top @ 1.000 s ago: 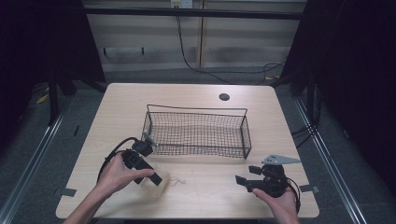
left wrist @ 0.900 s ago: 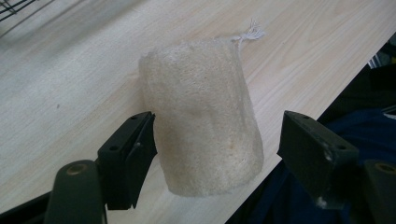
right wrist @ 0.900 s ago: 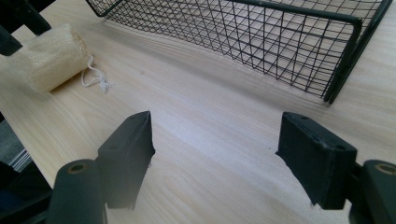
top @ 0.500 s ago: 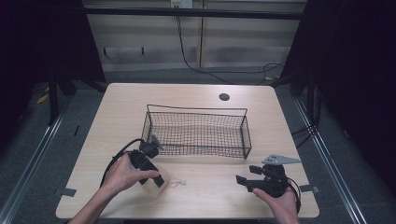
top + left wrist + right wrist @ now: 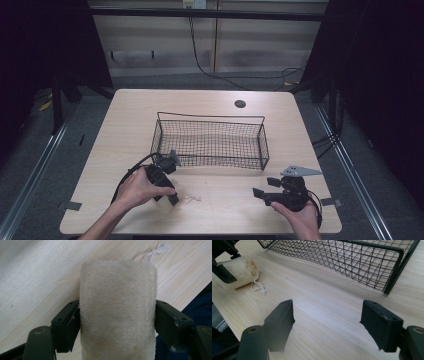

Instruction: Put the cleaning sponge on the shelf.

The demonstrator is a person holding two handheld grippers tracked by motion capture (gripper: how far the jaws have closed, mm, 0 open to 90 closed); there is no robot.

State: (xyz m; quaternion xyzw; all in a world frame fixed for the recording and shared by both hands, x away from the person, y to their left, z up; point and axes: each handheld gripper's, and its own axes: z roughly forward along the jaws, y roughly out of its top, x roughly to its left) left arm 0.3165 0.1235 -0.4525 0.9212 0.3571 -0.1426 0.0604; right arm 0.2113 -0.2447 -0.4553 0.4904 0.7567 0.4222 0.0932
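Left gripper (image 5: pixel 172 199) near the front edge of the surface (image 5: pixel 215 102), left of middle: loofah (image 5: pixel 117 310) sits between its jaws, long axis running straight out along them, string end (image 5: pixel 259 287) away from the hand. Jaws just opened a little; sides touch the pads, real pinch or not I cannot tell. Right gripper (image 5: pixel 327 315) near the front right corner, jaws spread, nothing in them. Left hand is nearer. Basket (image 5: pixel 262 145) lies beyond, mid-surface. Count: one loofah, one basket, two grippers.

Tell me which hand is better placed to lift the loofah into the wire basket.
Left. The left gripper already has the loofah between its jaws; the right gripper is open over bare table beside the basket.
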